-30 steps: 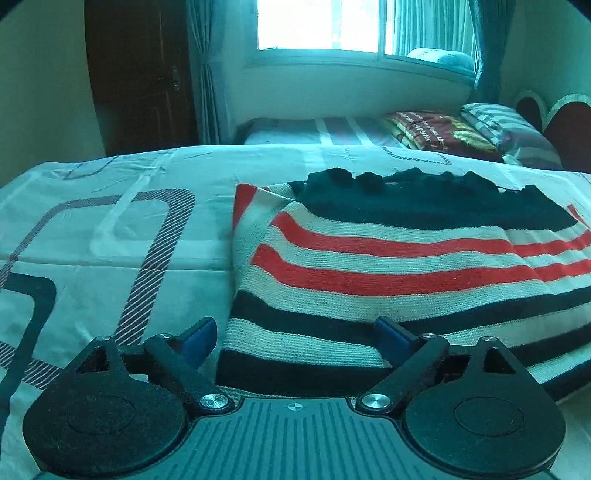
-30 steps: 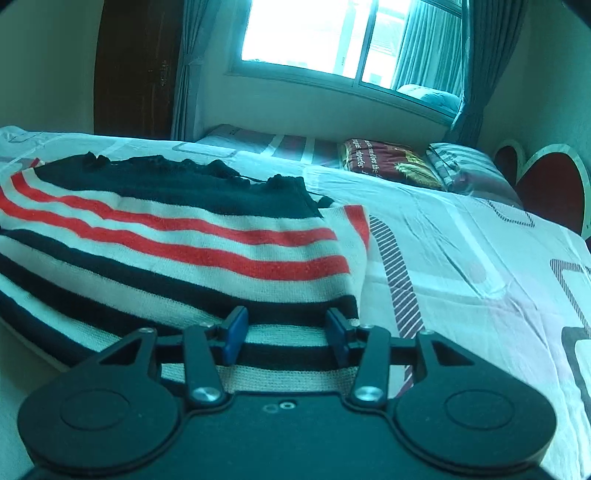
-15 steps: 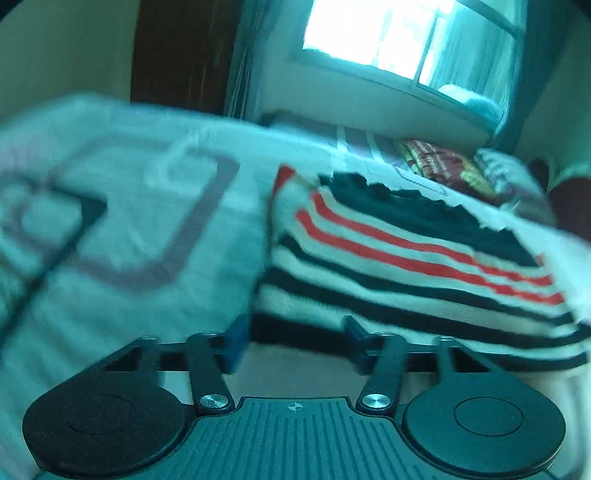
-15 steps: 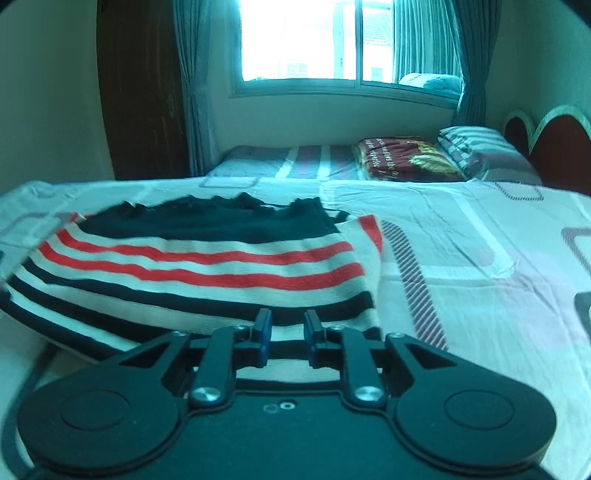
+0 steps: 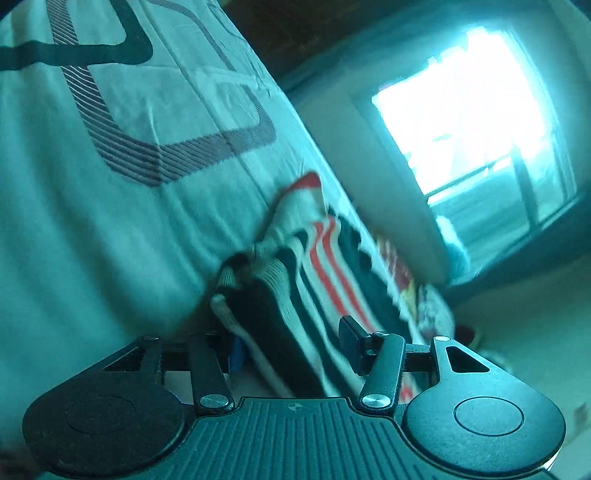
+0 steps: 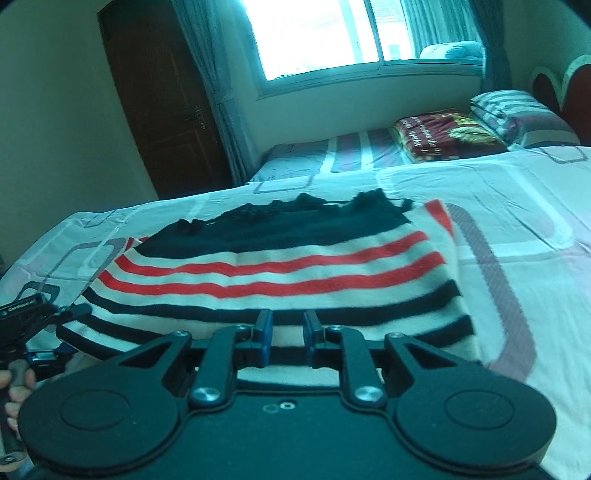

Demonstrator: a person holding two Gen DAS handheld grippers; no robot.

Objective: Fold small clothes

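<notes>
A knitted sweater (image 6: 277, 273) with red, cream and black stripes lies flat on the patterned bed sheet (image 6: 517, 229). My right gripper (image 6: 288, 328) is at the sweater's near hem, its fingers close together and pinching the cream edge. My left gripper (image 5: 293, 347) is rolled steeply to one side. The sweater (image 5: 325, 258) has its near left corner bunched up between the left gripper's blue fingers, which are closed on it. In the right wrist view the left gripper (image 6: 33, 314) shows at that corner, with a person's hand (image 6: 7, 387) below it.
Beyond the sheet lies a second bed (image 6: 332, 151) with a folded dark red blanket (image 6: 443, 133) and a striped pillow (image 6: 517, 114). A window (image 6: 332, 33) and a dark wooden door (image 6: 159, 103) are behind it. A red headboard (image 6: 576, 85) stands at the far right.
The left gripper has rolled hard sideways, dropped to the sweater's corner and closed on it. The right gripper has narrowed onto the near hem and risen a little.
</notes>
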